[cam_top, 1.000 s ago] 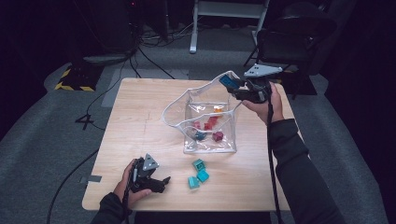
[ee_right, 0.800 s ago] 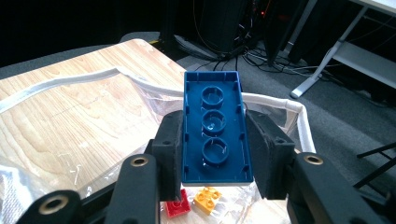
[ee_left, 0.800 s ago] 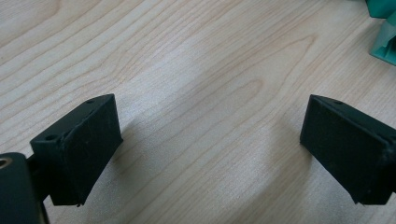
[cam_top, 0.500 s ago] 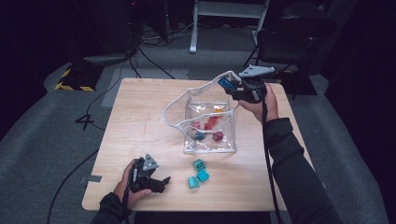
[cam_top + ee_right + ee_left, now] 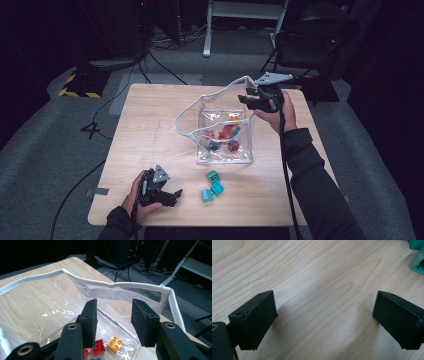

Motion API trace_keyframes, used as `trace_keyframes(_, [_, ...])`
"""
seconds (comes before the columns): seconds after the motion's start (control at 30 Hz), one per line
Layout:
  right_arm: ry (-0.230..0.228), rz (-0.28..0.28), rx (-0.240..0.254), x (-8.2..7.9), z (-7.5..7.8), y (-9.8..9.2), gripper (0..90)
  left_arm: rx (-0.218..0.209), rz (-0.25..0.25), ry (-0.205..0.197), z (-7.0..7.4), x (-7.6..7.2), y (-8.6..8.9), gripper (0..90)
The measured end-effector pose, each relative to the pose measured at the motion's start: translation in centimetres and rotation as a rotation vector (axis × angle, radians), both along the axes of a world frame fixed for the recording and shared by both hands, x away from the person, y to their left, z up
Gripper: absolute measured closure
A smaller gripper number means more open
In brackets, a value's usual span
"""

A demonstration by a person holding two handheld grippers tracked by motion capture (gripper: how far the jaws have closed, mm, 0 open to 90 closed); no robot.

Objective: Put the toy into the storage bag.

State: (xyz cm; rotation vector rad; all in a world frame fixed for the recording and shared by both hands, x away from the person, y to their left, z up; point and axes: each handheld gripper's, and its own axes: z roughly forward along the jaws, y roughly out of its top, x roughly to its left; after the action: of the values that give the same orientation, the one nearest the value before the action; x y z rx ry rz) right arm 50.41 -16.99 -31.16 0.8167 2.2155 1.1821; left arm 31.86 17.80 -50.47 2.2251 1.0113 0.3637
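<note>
The right gripper (image 5: 248,100) sits right of centre in the upper half of the high view, over the far right corner of a clear plastic bag (image 5: 220,150). Its jaws have just been opening; in the right gripper view they stand apart with nothing between them, and the bag's white rim (image 5: 117,286) runs across the frame just beyond the tips. Below the jaws, at the bottom of that view, a yellow brick (image 5: 114,342) and a red brick (image 5: 98,347) lie inside the bag.

The left gripper (image 5: 172,196) rests in the lower left of the high view, near the front edge of the wooden table (image 5: 150,130). Its jaws are spread wide over bare wood, holding nothing.

The bag stands open in the middle of the table. Three teal bricks (image 5: 212,186) lie loose on the wood just in front of it, between the bag and the left gripper.
</note>
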Motion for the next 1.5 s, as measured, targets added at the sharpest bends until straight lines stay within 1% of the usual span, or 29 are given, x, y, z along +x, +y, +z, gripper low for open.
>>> trace_keyframes(0.1, [-0.002, 0.007, -0.004, -0.1, 0.0, 0.0, 56.3, 0.000, 0.000, 0.000, 0.0, 0.0, 0.0, 5.4])
trace_keyframes(0.2, [-0.006, 0.015, 0.009, -0.3, 0.0, 0.0, 55.6, -0.001, 0.000, 0.000, 0.0, 0.0, 0.0, 5.4])
trace_keyframes(0.37, [-0.003, 0.020, 0.011, -0.7, 0.0, 0.0, 52.9, 0.000, 0.000, 0.000, 0.0, 0.0, 0.0, 5.4])
trace_keyframes(0.53, [-0.008, 0.033, 0.023, -1.6, 0.1, -0.2, 46.8, 0.000, 0.000, 0.000, 0.0, 0.0, 0.0, 5.4])
trace_keyframes(0.63, [-0.017, 0.054, 0.042, -2.3, 0.2, -0.5, 43.3, 0.000, 0.000, 0.000, 0.0, 0.0, 0.0, 5.4])
trace_keyframes(0.7, [-0.014, 0.070, 0.050, -2.9, 0.2, -0.7, 41.2, 0.000, -0.002, 0.002, 0.0, 0.0, 0.0, 5.4])
trace_keyframes(0.8, [-0.031, 0.091, 0.083, -4.1, 0.1, -1.2, 38.5, 0.000, 0.000, -0.001, 0.0, 0.0, 0.0, 5.4])
trace_keyframes(0.83, [-0.035, 0.093, 0.088, -4.5, 0.1, -1.3, 36.5, 0.000, 0.000, -0.001, 0.0, 0.0, 0.0, 5.4])
trace_keyframes(0.97, [-0.048, 0.119, 0.097, -5.9, -0.1, -1.6, 35.2, 0.000, 0.000, 0.000, 0.0, 0.0, 0.0, 5.4])
trace_keyframes(1.03, [-0.060, 0.136, 0.081, -6.8, -0.3, -1.6, 33.8, -0.001, 0.000, 0.000, 0.0, 0.0, 0.0, 5.4])
trace_keyframes(1.13, [-0.076, 0.182, 0.065, -8.1, -0.5, -1.6, 32.7, 0.000, 0.000, 0.000, 0.0, 0.0, 0.0, 5.4])
trace_keyframes(1.17, [-0.077, 0.186, 0.065, -8.4, -0.5, -1.6, 32.2, 0.000, 0.000, -0.001, 0.0, 0.0, 0.0, 5.4])
trace_keyframes(1.27, [-0.073, 0.221, 0.064, -9.4, -0.9, -1.5, 29.2, 0.000, 0.000, 0.000, 0.0, 0.0, 0.0, 5.4])
trace_keyframes(1.33, [-0.075, 0.252, 0.038, -10.3, -1.6, -1.2, 28.1, 0.000, 0.000, -0.001, 0.0, 0.0, 0.0, 5.5])
trace_keyframes(1.43, [-0.064, 0.279, 0.027, -11.2, -2.6, -1.0, 26.3, 0.000, 0.000, 0.000, 0.0, 0.0, 0.0, 5.4])
trace_keyframes(1.5, [-0.056, 0.294, 0.023, -12.0, -3.6, -0.8, 25.9, 0.000, 0.000, -0.001, 0.0, 0.0, 0.0, 5.4])
